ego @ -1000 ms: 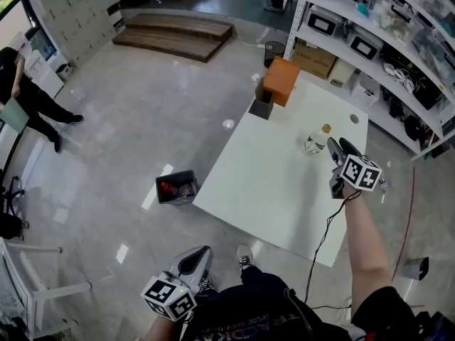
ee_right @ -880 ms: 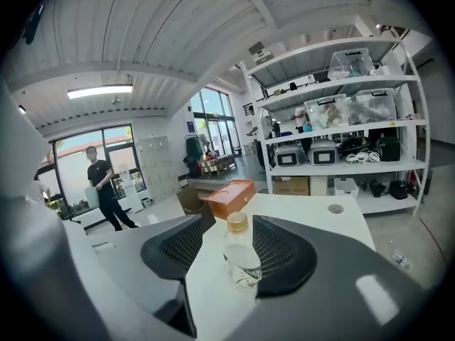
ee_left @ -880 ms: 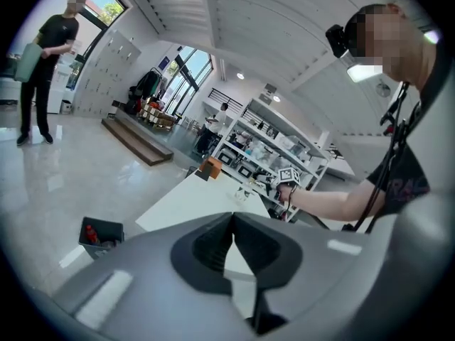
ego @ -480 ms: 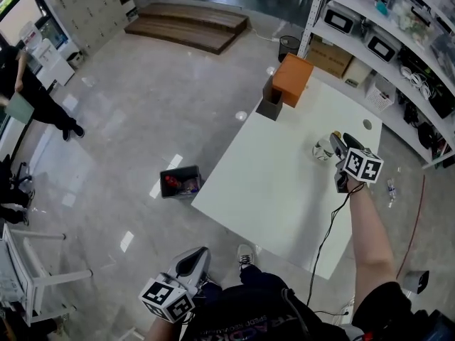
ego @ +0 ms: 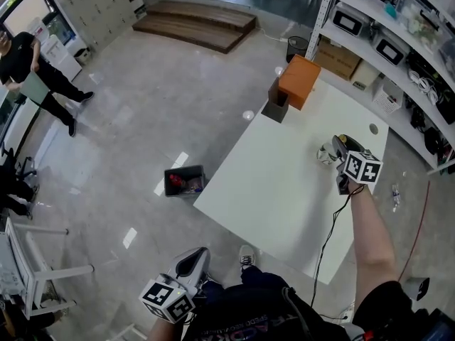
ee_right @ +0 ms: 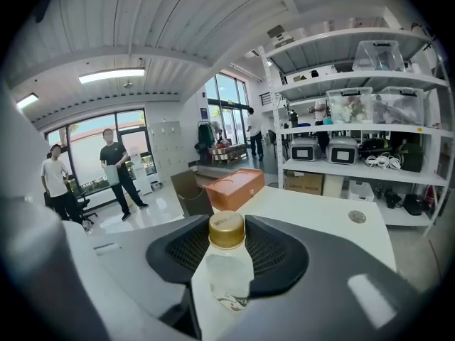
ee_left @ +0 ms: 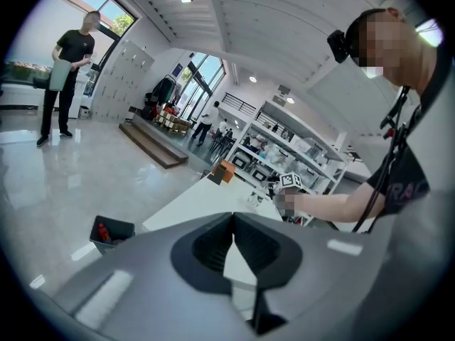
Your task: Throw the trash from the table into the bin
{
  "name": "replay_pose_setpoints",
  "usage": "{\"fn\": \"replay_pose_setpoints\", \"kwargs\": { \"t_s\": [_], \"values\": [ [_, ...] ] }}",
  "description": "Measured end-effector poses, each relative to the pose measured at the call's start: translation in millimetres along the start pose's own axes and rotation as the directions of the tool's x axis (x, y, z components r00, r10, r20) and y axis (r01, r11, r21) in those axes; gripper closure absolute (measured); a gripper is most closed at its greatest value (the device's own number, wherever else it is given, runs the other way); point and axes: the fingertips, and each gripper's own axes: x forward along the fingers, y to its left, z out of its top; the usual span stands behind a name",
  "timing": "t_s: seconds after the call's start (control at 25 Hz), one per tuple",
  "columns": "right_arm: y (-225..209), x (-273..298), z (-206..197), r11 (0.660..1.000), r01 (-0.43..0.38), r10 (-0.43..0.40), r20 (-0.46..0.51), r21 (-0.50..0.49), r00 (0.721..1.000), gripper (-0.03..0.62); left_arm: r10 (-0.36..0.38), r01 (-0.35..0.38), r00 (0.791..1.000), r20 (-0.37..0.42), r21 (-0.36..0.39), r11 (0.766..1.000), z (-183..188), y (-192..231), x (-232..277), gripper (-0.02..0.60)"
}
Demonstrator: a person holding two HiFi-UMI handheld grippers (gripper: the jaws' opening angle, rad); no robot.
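At the far corner of the white bench [ego: 277,183] sit an orange box [ego: 299,81] and, touching its near-left side, a dark open-topped bag [ego: 277,102]. A round cable hole [ego: 374,128] lies near the bench's right edge. Shelving racks [ego: 398,41] loaded with crates run close along that right side, leaving only a narrow aisle. To the left the grey floor [ego: 142,119] is wide and open. A person [ego: 35,69] and a wooden platform [ego: 195,21] stand well apart from the bench.

The bin [ego: 184,182] stands on the floor just off the bench's left edge, with a red thing [ego: 173,182] inside it. Plain white bench top lies between that edge and the right side, with nothing standing on it. A black cable [ego: 328,226] trails from the right tool [ego: 335,148] across the bench and over its near edge.

Near the bench's right edge, an upright clear plastic bottle [ee_right: 226,268] with a gold cap [ee_right: 227,230] stands between the right tool's jaws. Those jaws have just been closing, and their pads now press the bottle's sides while the cap rises above them. The bin is on the opposite side of the bench, well apart from the bottle.

Low by the person's body, off the bench's near-left corner, the left tool [ego: 199,258] has its jaws together with nothing between them
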Motion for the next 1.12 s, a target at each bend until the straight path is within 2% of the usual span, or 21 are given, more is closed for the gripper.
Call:
{"fn": "replay_pose_setpoints", "kwargs": {
  "t_s": [0.2, 0.72, 0.92, 1.12],
  "values": [
    [0.9, -3.1, 3.6, 1.000, 0.001, -0.001, 0.014, 0.005, 1.000, 0.442, -0.001, 0.001, 1.000, 0.007, -0.004, 1.000, 1.2, -1.3, 1.0, 0.572],
    [52.7, -26.8, 21.6, 0.990, -0.082, 0.087, 0.044, -0.119, 0.995, 0.444, -0.024, 0.024, 0.999, 0.036, -0.013, 1.000, -1.9, -8.5, -5.0, 0.572],
    [104.1, -36.3, 34.5, 0.978, -0.169, 0.181, 0.094, -0.122, 0.979, 0.444, -0.007, 0.008, 0.998, 0.057, -0.023, 1.000, -3.9, 2.5, -20.7, 0.572],
    [170.2, -54.2, 50.9, 0.948, -0.288, 0.306, 0.140, -0.135, 0.942, 0.444, 0.017, -0.014, 0.996, 0.091, -0.039, 0.999, -6.3, 12.7, -39.1, 0.572]
  ]
}}
